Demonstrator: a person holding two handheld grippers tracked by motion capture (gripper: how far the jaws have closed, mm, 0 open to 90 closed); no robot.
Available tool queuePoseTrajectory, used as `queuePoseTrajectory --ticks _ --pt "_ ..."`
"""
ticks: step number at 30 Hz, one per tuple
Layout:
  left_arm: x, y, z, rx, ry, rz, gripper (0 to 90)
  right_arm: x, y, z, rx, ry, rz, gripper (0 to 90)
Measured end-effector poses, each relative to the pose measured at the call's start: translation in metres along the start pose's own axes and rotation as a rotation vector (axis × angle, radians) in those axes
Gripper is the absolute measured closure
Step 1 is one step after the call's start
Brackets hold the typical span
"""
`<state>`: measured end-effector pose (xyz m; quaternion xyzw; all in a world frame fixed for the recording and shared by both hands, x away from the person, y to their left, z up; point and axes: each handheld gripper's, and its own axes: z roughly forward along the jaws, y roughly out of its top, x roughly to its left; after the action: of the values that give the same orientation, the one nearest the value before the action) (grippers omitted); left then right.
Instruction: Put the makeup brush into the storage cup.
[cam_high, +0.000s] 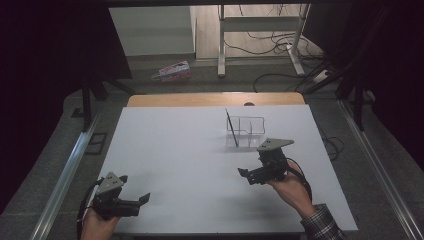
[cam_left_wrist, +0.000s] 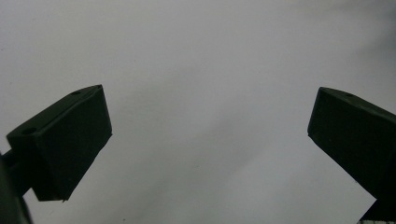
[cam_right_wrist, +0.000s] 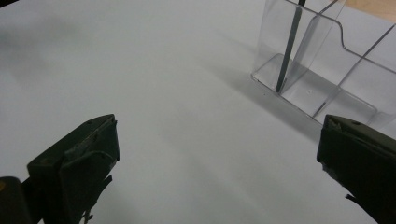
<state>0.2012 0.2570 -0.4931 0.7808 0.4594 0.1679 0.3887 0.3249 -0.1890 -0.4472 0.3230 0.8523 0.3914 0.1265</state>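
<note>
Dim, soft light; faint shadows, dark edges, slight blur.

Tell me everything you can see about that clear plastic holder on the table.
The clear holder looks like transparent acrylic, split by dividers into open-topped compartments, with a stepped cut-out in one wall. It stands upright on the white table, toward the far right. A thin dark stick leans inside its left end compartment, poking out above the rim. Neither gripper touches it; the right gripper is nearer.

A white table (cam_high: 190, 165) stood in the foreground. Beyond its far edge, a pink-and-white package (cam_high: 172, 71) lay on the floor at left; a white desk frame (cam_high: 260, 35) and loose cables (cam_high: 280, 75) at right.
</note>
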Motion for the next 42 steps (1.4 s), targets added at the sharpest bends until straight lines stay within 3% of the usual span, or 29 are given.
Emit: queuePoseTrajectory --ticks 42 --pt "-0.001 0.000 0.001 -0.008 0.002 0.014 0.0 0.000 -0.029 -0.026 -0.004 -0.018 0.027 0.0"
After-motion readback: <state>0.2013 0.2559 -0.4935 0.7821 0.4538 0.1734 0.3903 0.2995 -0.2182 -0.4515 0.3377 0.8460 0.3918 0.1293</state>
